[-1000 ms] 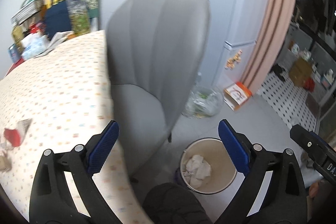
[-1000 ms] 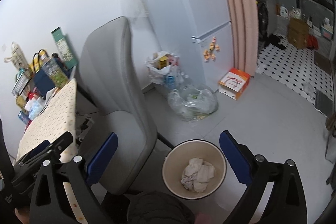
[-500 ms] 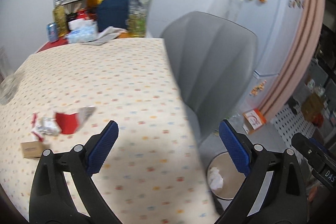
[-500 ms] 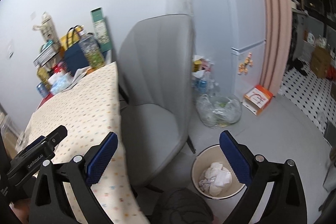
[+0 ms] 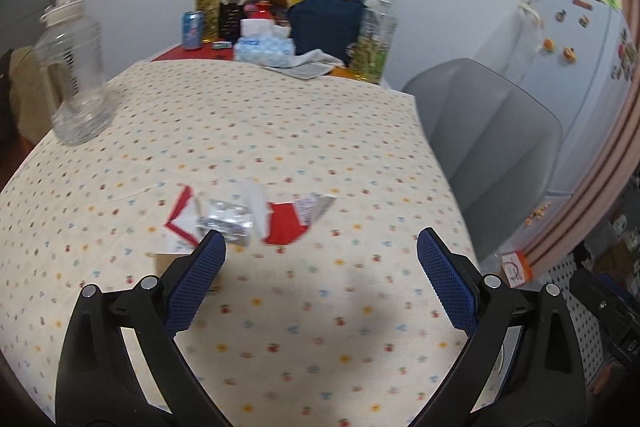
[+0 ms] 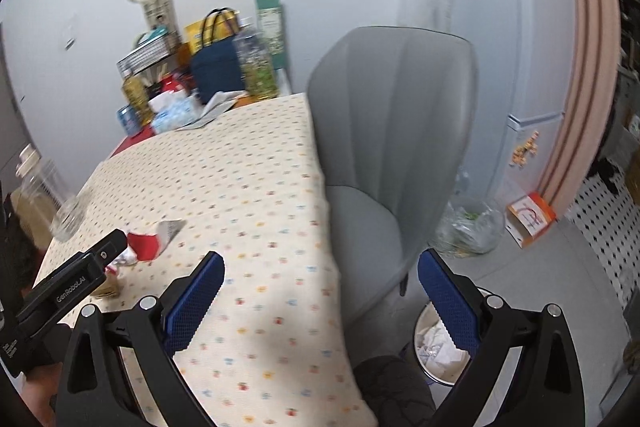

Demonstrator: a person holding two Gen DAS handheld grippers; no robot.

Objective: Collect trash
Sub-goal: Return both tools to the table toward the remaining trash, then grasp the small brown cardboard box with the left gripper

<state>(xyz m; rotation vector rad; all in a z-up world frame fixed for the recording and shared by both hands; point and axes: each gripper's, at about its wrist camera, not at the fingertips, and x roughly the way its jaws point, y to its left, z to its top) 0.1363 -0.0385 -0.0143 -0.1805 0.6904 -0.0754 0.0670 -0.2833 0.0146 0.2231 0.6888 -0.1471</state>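
Trash lies on the spotted tablecloth (image 5: pixel 280 131): a red and white wrapper (image 5: pixel 294 217), a crumpled foil piece (image 5: pixel 224 219), a red-edged paper (image 5: pixel 180 217) and a small cardboard box (image 5: pixel 170 263). My left gripper (image 5: pixel 320 255) is open and empty just short of them, above the table. My right gripper (image 6: pixel 318 275) is open and empty over the table's right edge. The round bin (image 6: pixel 436 343) with crumpled paper stands on the floor under its right finger. The red wrapper (image 6: pixel 150 241) shows at the left of the right wrist view.
A grey chair (image 6: pixel 396 131) stands at the table's right side. A clear plastic bottle (image 5: pixel 74 67) stands at the far left. Bags, bottles and a tissue box (image 5: pixel 266 47) crowd the far end. A clear bag of trash (image 6: pixel 468 227) and an orange box (image 6: pixel 530 217) lie by the fridge.
Both grippers have swung left from the bin and chair toward the table. The trash on the cloth now lies just ahead of the left gripper. Both have stayed open.
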